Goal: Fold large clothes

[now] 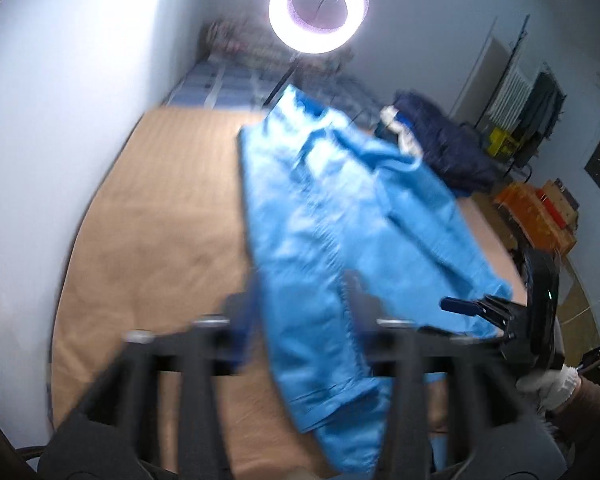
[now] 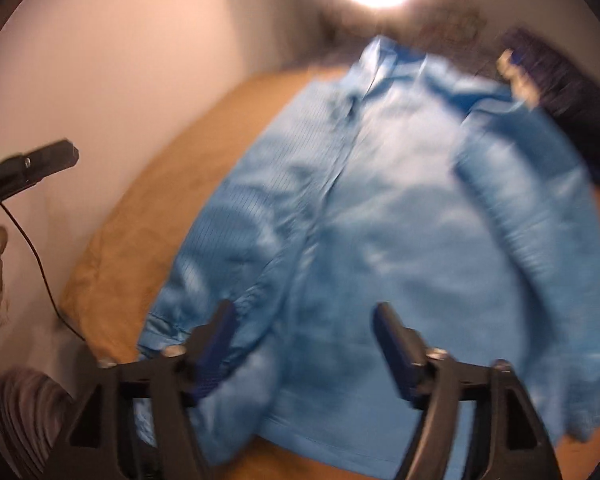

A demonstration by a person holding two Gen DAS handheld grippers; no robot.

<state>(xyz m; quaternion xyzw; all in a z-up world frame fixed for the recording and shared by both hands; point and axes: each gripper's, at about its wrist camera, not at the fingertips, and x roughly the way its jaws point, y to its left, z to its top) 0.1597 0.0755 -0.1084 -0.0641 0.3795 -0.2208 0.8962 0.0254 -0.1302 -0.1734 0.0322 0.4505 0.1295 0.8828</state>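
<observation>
From my left wrist, the left gripper (image 1: 300, 304) gaped empty over the light-blue long-sleeved shirt (image 1: 332, 216) on the tan table (image 1: 160, 200). From my right wrist (blurred), the right gripper (image 2: 304, 344) stood open above that shirt (image 2: 380, 220).

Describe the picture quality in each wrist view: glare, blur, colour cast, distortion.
Left wrist view: the ring light blows out to white glare, the blue jacket and the left hand-held gripper are smeared by motion blur, the cast is cool, and the fisheye bends the table edge.
Right wrist view: warmer orange cast, glare cut off at the top, heavier blur everywhere.
</observation>
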